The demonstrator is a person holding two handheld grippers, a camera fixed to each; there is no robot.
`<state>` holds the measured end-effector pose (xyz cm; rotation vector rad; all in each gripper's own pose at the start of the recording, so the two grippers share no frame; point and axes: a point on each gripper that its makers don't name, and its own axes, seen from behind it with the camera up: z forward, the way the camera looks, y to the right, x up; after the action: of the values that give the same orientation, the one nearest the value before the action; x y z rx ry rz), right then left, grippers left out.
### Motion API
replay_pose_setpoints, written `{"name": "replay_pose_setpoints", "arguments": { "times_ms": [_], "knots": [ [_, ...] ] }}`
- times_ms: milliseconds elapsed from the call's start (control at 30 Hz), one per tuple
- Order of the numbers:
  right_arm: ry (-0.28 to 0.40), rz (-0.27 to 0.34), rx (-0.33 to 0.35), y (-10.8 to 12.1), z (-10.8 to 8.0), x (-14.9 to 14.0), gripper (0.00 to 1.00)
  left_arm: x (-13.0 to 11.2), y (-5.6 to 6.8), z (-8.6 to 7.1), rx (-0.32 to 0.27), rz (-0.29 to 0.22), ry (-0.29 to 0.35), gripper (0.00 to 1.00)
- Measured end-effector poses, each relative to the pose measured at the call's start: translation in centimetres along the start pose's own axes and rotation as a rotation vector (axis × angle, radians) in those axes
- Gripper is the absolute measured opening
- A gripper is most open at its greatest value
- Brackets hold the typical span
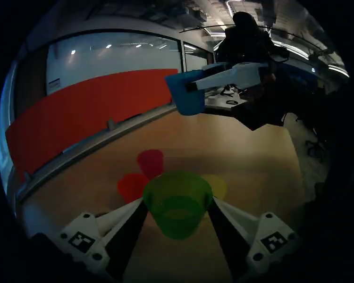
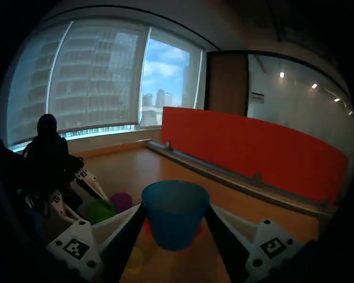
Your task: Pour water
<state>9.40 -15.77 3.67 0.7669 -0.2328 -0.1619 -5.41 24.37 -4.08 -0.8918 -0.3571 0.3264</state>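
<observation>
In the left gripper view my left gripper [image 1: 177,212] is shut on a green cup [image 1: 178,203], held upright just above the wooden table [image 1: 252,160]. Beyond it, raised in the air, my right gripper [image 1: 189,87] holds a blue cup [image 1: 186,93]. In the right gripper view my right gripper [image 2: 174,219] is shut on that blue cup [image 2: 175,212], upright. Lower left there, the green cup [image 2: 99,210] sits in the left gripper [image 2: 89,198], held by a dark-sleeved person [image 2: 47,155]. Whether either cup holds water is not visible.
On the table behind the green cup stand a red cup [image 1: 132,186], a magenta cup [image 1: 151,162] and a yellow cup [image 1: 217,185]. A red partition [image 1: 87,111] runs along the table's far edge. Windows [image 2: 96,80] fill one wall.
</observation>
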Motion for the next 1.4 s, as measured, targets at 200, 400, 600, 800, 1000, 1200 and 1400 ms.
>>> {"name": "replay_pose_setpoints", "arguments": {
  "times_ms": [200, 400, 600, 800, 1000, 1200, 1400],
  "knots": [
    [-0.035, -0.001, -0.009, 0.5, 0.3, -1.7, 0.89, -1.3, 0.2, 0.6, -0.01, 0.004, -0.042, 0.86],
    [-0.064, 0.009, -0.01, 0.7, 0.5, -3.3, 0.89, -2.3, 0.4, 1.0, -0.025, 0.009, -0.081, 0.85],
    [-0.087, 0.033, 0.002, 0.5, 0.8, -4.7, 0.9, -3.3, 0.3, 1.1, -0.035, 0.015, -0.116, 0.85],
    [-0.105, 0.047, -0.002, 0.8, 1.0, -6.1, 0.9, -4.0, 0.2, 1.3, -0.039, 0.014, -0.142, 0.85],
    [-0.136, 0.055, 0.002, 0.8, 1.0, -7.6, 0.9, -4.6, 0.3, 1.5, -0.045, 0.012, -0.166, 0.85],
    [-0.178, 0.052, 0.006, 0.7, 1.2, -9.5, 0.9, -5.3, 0.3, 1.7, -0.051, 0.006, -0.191, 0.85],
    [-0.201, 0.05, 0.015, 0.3, 1.5, -10.7, 0.9, -5.9, 0.3, 1.9, -0.056, -0.002, -0.21, 0.85]
  ]
}}
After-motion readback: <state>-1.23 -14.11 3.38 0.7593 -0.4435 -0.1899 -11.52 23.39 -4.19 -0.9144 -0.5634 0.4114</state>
